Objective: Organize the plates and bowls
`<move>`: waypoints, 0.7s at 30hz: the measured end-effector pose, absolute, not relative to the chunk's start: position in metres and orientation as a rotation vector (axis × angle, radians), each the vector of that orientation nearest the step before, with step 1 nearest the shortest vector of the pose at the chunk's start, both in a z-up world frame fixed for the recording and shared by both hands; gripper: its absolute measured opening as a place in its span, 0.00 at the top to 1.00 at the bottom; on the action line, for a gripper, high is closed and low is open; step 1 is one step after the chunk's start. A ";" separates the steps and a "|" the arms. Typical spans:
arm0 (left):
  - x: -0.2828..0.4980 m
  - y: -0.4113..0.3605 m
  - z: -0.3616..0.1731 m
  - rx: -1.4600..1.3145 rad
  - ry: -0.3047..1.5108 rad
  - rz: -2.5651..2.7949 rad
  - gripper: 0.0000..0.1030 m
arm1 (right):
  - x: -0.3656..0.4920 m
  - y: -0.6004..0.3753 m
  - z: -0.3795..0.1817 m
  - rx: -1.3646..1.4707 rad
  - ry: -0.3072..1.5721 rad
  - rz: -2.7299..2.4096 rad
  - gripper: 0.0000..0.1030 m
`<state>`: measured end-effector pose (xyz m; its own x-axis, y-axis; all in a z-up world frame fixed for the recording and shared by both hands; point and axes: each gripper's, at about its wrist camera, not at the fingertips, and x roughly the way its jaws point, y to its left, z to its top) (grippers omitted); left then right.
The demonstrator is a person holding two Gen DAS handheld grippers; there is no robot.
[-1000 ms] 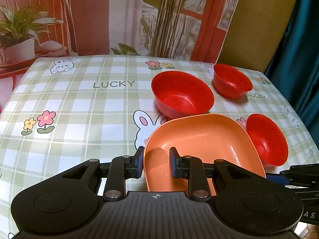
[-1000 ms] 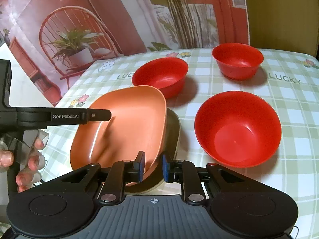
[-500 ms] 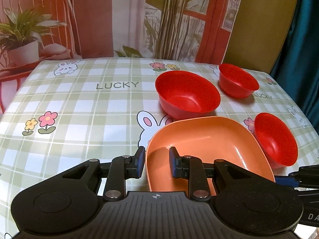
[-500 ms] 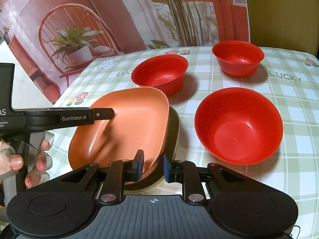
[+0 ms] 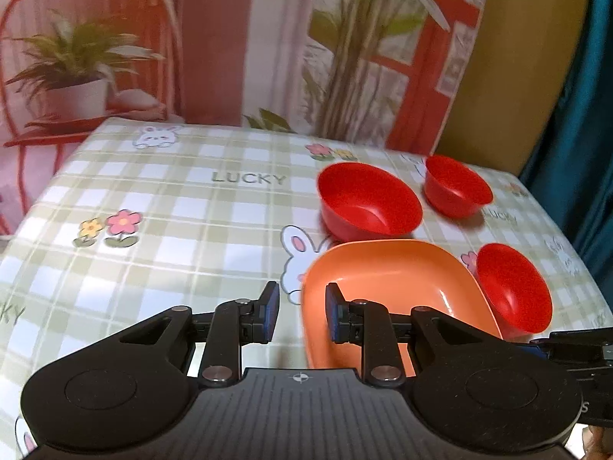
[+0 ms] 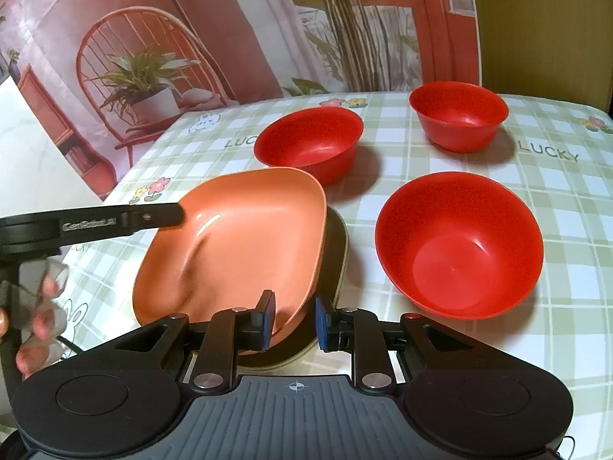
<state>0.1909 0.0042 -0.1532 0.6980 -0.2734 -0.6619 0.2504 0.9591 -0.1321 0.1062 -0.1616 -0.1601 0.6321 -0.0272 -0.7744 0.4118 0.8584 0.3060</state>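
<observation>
Straddling opposite rims of the orange squarish plastic plate point(image 6: 237, 245), the left gripper point(image 5: 300, 312) and right gripper point(image 6: 293, 320) both stand apart, clamping nothing. The plate sits nested on a dark plate point(image 6: 337, 253). Three red plastic bowls point(image 6: 458, 243) spread from 12 to 3 o'clock; the checked tablecloth point(image 5: 153, 207) lies bare toward 10 o'clock.

1. "LUCKY" is showing in grey letters on the checked tablecloth point(image 5: 249, 179), and again at its far right edge point(image 6: 548, 152).
2. "GenRobot.AI" is appearing, blurred, on the left gripper point(image 6: 90, 225).
</observation>
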 end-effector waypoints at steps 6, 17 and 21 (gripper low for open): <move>0.171 0.016 -0.157 -0.107 0.724 -0.250 0.86 | 0.107 -0.160 -0.159 0.472 0.856 -0.266 0.79; 0.169 0.011 -0.164 -0.092 0.722 -0.235 0.86 | 0.102 -0.162 -0.156 0.461 0.839 -0.282 0.76; 0.168 0.013 -0.166 -0.088 0.731 -0.221 0.86 | 0.097 -0.166 -0.150 0.459 0.805 -0.309 0.75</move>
<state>0.1684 0.0129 -0.1659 0.7226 -0.2302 -0.6518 0.1689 0.9731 -0.1563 0.0966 -0.1658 -0.1501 0.6565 -0.0921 -0.7487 0.4329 0.8588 0.2740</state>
